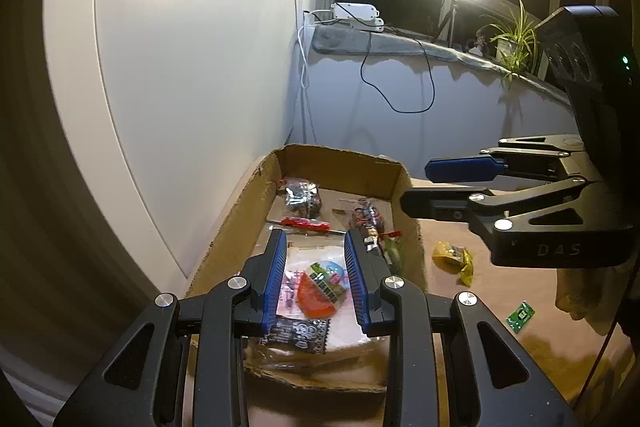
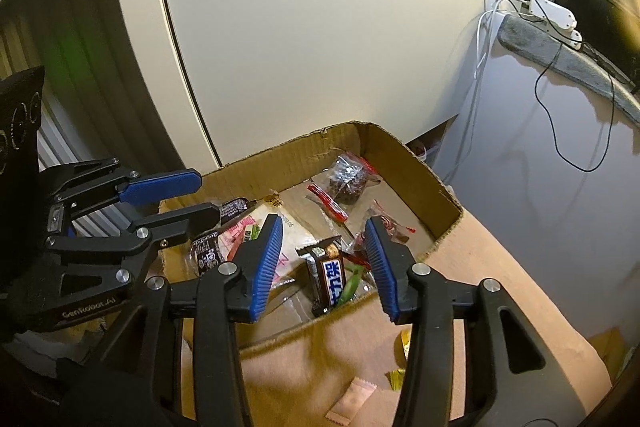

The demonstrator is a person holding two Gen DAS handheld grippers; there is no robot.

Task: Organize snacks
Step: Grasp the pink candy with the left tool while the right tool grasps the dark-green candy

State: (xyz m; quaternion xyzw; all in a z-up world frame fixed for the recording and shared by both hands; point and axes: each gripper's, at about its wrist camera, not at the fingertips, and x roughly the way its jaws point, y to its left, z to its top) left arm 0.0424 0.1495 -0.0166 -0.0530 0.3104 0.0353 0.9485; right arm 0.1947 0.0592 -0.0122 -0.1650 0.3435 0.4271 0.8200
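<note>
A shallow cardboard box (image 1: 236,215) (image 2: 416,163) on a brown surface holds several wrapped snacks. My left gripper (image 1: 316,279) is open above the box's near end, over a clear pack with an orange and green label (image 1: 320,287); nothing is between its pads. My right gripper (image 2: 324,259) is open and empty above the box, over a brown chocolate bar (image 2: 328,275). The right gripper also shows at the right of the left wrist view (image 1: 440,187); the left one shows at the left of the right wrist view (image 2: 192,199).
A yellow wrapper (image 1: 456,259) and a small green packet (image 1: 520,315) lie on the surface right of the box. A pink packet (image 2: 352,399) and yellow wrappers (image 2: 400,371) lie in front. A white cabinet stands left; a sill with cables, plant and ring light is behind.
</note>
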